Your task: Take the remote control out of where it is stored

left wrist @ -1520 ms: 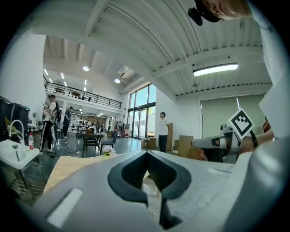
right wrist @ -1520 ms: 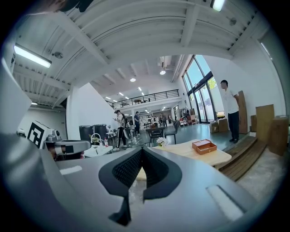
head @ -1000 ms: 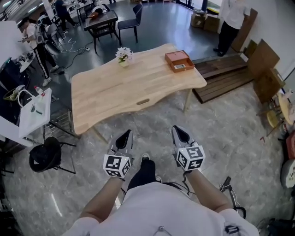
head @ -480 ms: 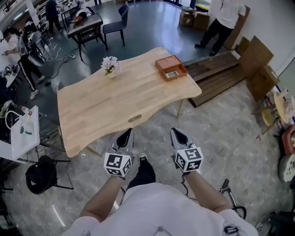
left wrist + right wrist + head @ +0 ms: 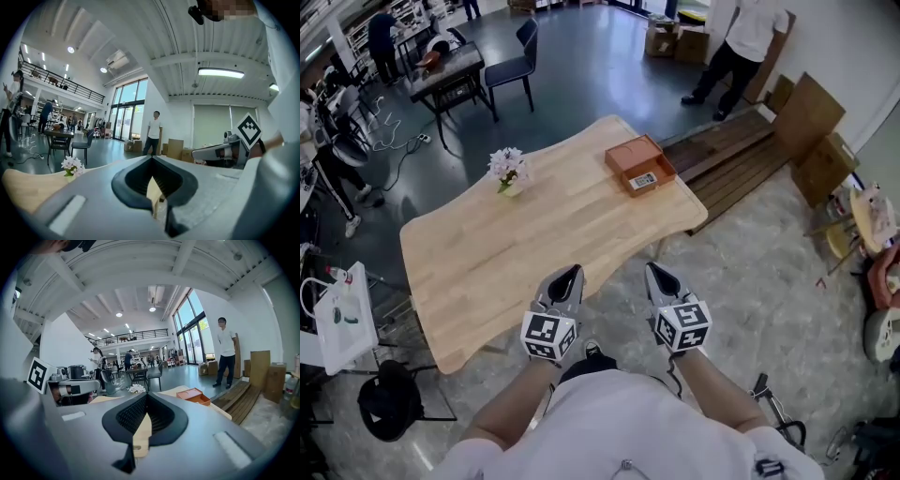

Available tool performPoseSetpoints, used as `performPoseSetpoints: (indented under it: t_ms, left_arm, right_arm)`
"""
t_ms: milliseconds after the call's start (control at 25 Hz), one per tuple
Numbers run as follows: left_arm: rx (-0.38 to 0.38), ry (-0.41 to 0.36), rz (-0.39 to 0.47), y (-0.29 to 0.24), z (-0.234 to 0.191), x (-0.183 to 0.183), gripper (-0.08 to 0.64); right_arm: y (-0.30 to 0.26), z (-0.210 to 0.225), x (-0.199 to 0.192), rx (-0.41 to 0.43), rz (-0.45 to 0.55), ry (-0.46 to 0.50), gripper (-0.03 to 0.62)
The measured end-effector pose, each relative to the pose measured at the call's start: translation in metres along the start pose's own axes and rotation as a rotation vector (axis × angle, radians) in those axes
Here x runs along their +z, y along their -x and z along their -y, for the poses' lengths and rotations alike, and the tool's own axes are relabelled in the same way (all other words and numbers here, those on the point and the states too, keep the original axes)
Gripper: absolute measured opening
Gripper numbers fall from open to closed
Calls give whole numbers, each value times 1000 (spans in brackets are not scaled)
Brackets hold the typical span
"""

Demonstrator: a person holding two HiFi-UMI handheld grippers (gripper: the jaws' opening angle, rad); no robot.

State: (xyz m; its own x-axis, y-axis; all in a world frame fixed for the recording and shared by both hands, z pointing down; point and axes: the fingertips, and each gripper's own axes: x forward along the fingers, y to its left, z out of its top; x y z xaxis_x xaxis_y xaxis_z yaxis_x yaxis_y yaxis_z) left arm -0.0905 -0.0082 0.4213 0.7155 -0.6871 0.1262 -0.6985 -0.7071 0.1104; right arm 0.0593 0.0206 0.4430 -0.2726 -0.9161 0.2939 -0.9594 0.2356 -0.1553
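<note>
An orange box (image 5: 639, 166) lies open near the far right corner of the light wooden table (image 5: 534, 239); a small dark-and-white item rests in it, too small to identify. The right gripper view shows the orange box (image 5: 196, 396) ahead and to the right. My left gripper (image 5: 565, 278) and right gripper (image 5: 657, 277) hover side by side at the table's near edge, well short of the box. Both are shut with nothing between the jaws, which the left gripper view (image 5: 151, 158) and the right gripper view (image 5: 146, 395) confirm. No remote control is clearly visible.
A small vase of white flowers (image 5: 508, 169) stands at the table's far left. Wooden boards (image 5: 731, 159) and cardboard (image 5: 806, 117) lie on the floor to the right. A person (image 5: 736, 42) stands beyond the table. A chair (image 5: 514, 61) and a dark table (image 5: 441, 70) are farther back.
The table has come nearer in the head view, and both grippers now reach its near edge. Both stay shut.
</note>
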Motion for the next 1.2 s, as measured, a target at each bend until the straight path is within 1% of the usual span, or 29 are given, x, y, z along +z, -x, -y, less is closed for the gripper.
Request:
performPoseSetpoints:
  t_ms: [200, 440, 600, 720, 840, 1200]
  left_arm:
    - [-37, 0, -3, -40, -29, 4, 2]
    - [-39, 26, -15, -79, -56, 0, 2]
    - [-29, 39, -20, -109, -70, -1, 2]
    - [4, 46, -34, -138, -85, -4, 2]
    - [48, 50, -37, -173, -97, -3, 2]
    - [214, 66, -32, -288, -129, 20, 2]
  right_arm:
    - [-42, 16, 17, -31, 11, -4, 28]
    - [-74, 43, 23, -62, -1, -11, 28]
    - [-104, 70, 28, -57, 0, -14, 28]
    - [-136, 96, 37, -37, 7, -24, 28]
    - [-170, 127, 51, 1, 10, -17, 28]
    - [-280, 209, 85, 178, -68, 11, 28]
